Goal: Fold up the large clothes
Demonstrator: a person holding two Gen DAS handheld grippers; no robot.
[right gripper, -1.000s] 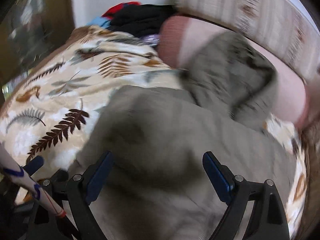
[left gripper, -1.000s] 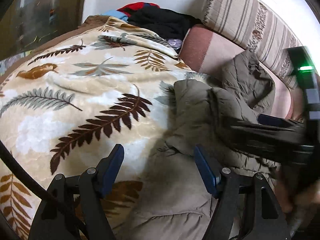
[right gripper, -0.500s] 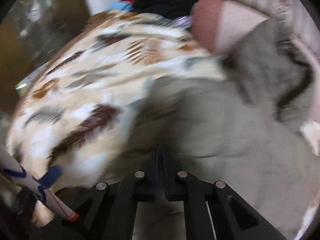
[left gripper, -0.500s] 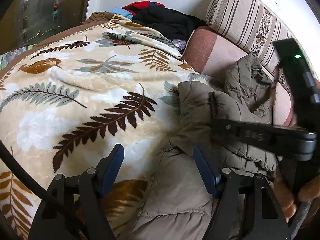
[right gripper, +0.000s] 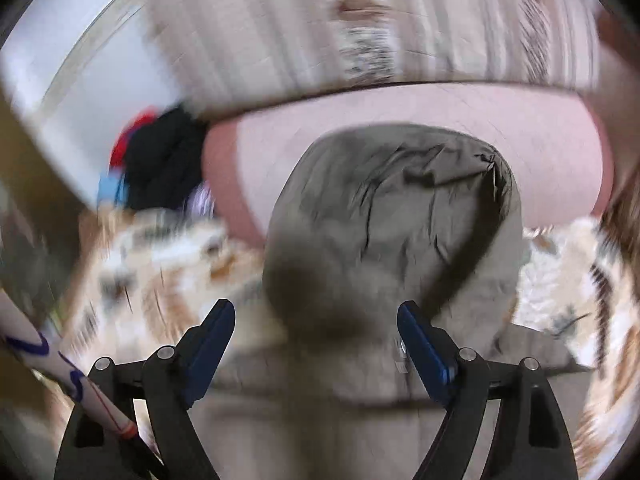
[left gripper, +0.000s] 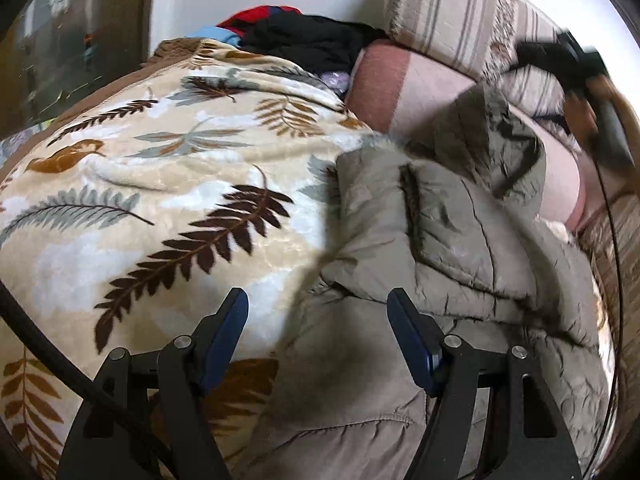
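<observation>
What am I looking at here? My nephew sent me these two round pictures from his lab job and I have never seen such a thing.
No robot here: a person holds a hand tool with two fingers, a gripper, in each hand. Each gripper carries a wide-angle camera looking forward along its fingers, hence the round pictures. One shows the left gripper, open and holding nothing. The other shows the right gripper, also open and empty; that picture is blurred. Both point at an olive padded jacket lying on a leaf-patterned blanket. Its hood lies toward a pink cushion. A pile of dark and red clothes lies further back. The job is folding the jacket.
</observation>
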